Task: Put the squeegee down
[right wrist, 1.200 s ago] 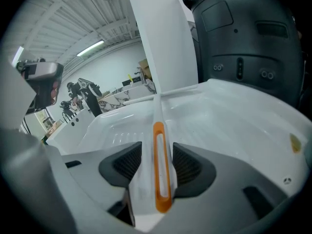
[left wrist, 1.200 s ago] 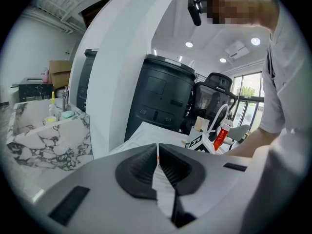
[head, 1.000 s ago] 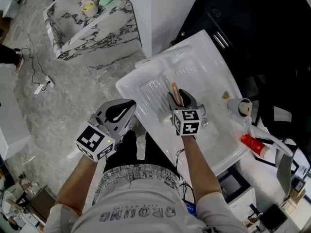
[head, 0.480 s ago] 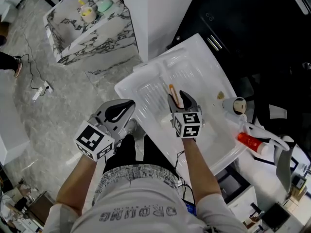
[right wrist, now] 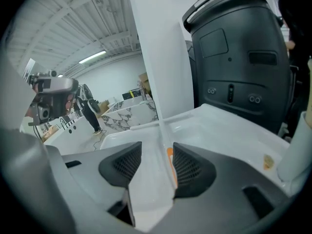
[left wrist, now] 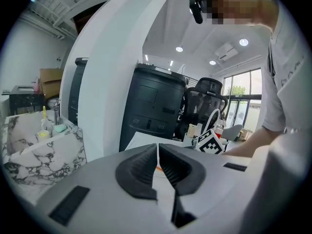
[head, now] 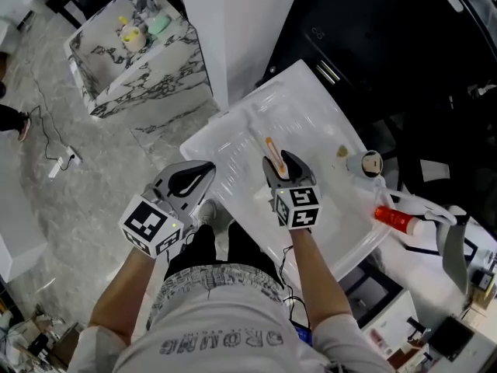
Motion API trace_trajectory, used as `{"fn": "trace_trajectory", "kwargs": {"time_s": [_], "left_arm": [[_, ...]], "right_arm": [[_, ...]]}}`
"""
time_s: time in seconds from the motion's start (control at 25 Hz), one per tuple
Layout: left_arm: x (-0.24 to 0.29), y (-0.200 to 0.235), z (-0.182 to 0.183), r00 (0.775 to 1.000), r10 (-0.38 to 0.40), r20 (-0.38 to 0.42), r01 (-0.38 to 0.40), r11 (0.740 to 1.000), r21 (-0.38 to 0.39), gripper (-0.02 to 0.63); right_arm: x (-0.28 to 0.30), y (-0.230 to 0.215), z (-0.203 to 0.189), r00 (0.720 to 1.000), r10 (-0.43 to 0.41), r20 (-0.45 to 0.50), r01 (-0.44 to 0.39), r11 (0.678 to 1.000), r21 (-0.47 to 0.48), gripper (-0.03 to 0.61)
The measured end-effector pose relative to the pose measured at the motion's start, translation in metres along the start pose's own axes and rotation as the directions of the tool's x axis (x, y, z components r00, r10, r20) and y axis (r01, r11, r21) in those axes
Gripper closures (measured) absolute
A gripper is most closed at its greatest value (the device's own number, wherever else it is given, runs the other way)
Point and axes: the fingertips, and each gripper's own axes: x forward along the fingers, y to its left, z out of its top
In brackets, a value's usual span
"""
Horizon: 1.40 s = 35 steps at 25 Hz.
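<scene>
The squeegee (head: 265, 148) is a thin white tool with an orange grip, lying flat on the white basin (head: 311, 107). In the right gripper view the squeegee (right wrist: 162, 130) runs away from me to its crossbar, its orange part beside the right-hand jaw. My right gripper (head: 279, 165) hovers over its near end, open, with a wide gap between the jaws (right wrist: 151, 167). My left gripper (head: 203, 169) stays off the basin's left edge, jaws closed together and empty (left wrist: 157, 152).
A white cup (head: 367, 162) and a red tube (head: 394, 219) lie at the basin's right. A marble stand (head: 136, 33) with bottles sits far left, a white pillar (head: 233, 22) and a black bin (head: 388, 37) behind the basin. Cables trail on the floor (head: 54, 158).
The head view has shifted a little. Both grippers keep about the same places, and the squeegee still lies on the basin by the right gripper.
</scene>
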Motion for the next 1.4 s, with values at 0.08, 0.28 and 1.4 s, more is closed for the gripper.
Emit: {"fn": "trace_trajectory", "kwargs": {"time_s": [0.08, 0.28, 1.4], "left_arm": [[-0.002, 0.000, 0.003, 1.000, -0.011, 0.003, 0.011, 1.000, 0.007, 0.584], [-0.006, -0.002, 0.009, 0.999, -0.045, 0.015, 0.045, 0.999, 0.020, 0.584], [-0.018, -0.011, 0.039, 0.977, -0.207, 0.050, 0.201, 0.975, 0.097, 0.584]], "right_arm": [[-0.006, 0.002, 0.006, 1.000, -0.010, 0.014, 0.010, 1.000, 0.003, 0.368], [-0.019, 0.008, 0.016, 0.998, -0.041, 0.037, 0.040, 0.999, 0.010, 0.373], [-0.090, 0.058, 0.059, 0.979, -0.136, 0.154, 0.131, 0.991, 0.041, 0.439]]}}
